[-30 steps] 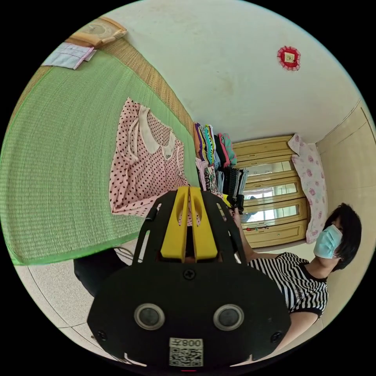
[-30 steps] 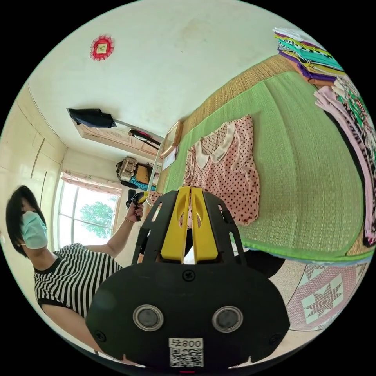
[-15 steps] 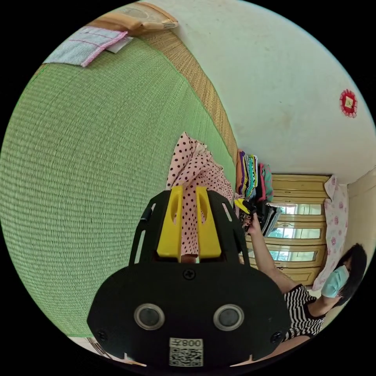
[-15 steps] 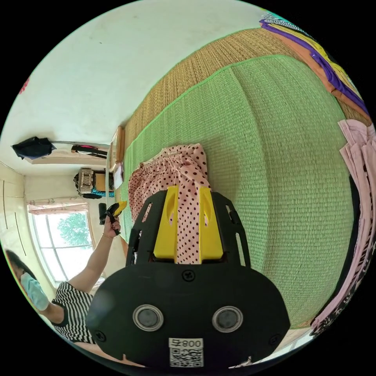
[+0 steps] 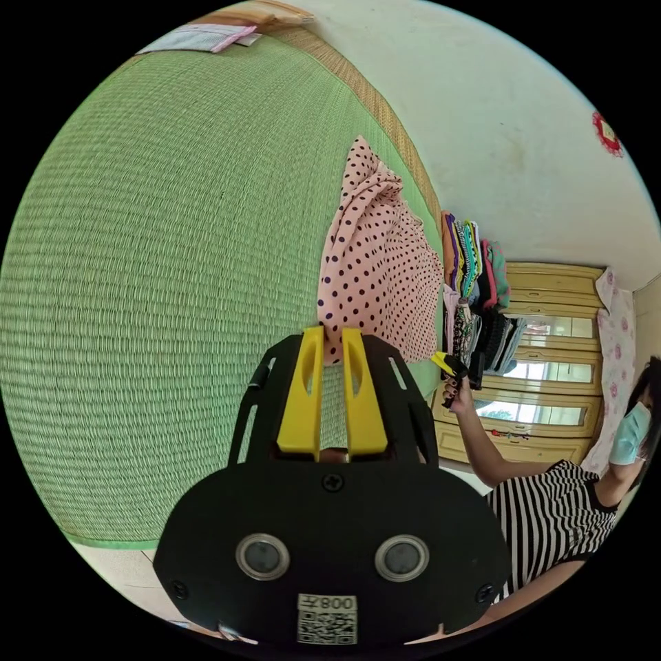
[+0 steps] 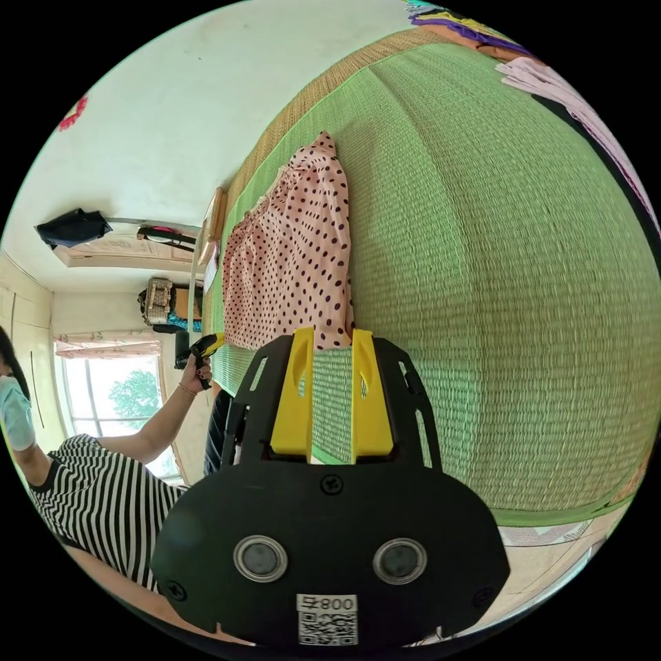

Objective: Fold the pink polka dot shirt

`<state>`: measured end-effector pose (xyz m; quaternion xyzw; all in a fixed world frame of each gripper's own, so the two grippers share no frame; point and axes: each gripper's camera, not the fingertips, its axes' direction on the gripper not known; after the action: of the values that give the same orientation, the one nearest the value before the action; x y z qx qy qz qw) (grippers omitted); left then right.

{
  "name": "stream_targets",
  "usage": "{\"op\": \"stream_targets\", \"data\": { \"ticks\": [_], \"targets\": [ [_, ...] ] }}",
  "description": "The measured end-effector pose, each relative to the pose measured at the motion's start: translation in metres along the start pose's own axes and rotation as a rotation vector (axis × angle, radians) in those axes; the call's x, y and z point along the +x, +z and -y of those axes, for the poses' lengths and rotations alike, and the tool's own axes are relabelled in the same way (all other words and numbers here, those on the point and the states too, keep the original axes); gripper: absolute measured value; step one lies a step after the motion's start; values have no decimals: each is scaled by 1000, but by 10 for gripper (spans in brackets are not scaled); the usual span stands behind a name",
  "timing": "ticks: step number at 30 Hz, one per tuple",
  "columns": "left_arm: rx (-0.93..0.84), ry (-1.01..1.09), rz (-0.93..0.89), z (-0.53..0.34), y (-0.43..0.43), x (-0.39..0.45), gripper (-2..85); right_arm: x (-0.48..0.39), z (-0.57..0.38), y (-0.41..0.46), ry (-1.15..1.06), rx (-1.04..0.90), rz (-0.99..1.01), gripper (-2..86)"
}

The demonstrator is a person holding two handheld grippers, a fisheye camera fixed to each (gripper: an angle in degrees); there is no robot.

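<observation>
The shirt [image 5: 379, 261] lies bunched on the green mat [image 5: 158, 275], centre frame. Left hand-held gripper [image 5: 332, 337] and right hand-held gripper [image 6: 332, 337] have jaws apart, tips at the shirt's edge, gripping nothing.

Polka dot shirt [image 5: 379, 268] on green mat [image 5: 165, 275]

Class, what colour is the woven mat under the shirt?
Green; the mat shows best in the left gripper view.
</observation>
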<state>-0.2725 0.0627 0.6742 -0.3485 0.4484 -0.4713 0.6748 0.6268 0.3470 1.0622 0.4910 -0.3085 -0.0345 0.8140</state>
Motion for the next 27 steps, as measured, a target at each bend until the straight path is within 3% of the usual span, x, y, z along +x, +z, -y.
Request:
{"op": "stream_targets", "data": {
  "ticks": [8, 18, 23, 27],
  "targets": [
    [-2, 8, -22, -6, -9, 27, 9, -22, -2, -5, -26, -51, -9, 16],
    [-75, -41, -15, -89, -9, 36, 16, -33, -64, 4, 1, -182, 41, 11],
    [82, -41, -27, -99, -22, 52, 38, -36, -69, -8, 67, -80, 28, 15],
    [73, 135, 30, -62, -6, 107, 58, -69, -48, -25, 19, 13, -79, 20]
  ]
}}
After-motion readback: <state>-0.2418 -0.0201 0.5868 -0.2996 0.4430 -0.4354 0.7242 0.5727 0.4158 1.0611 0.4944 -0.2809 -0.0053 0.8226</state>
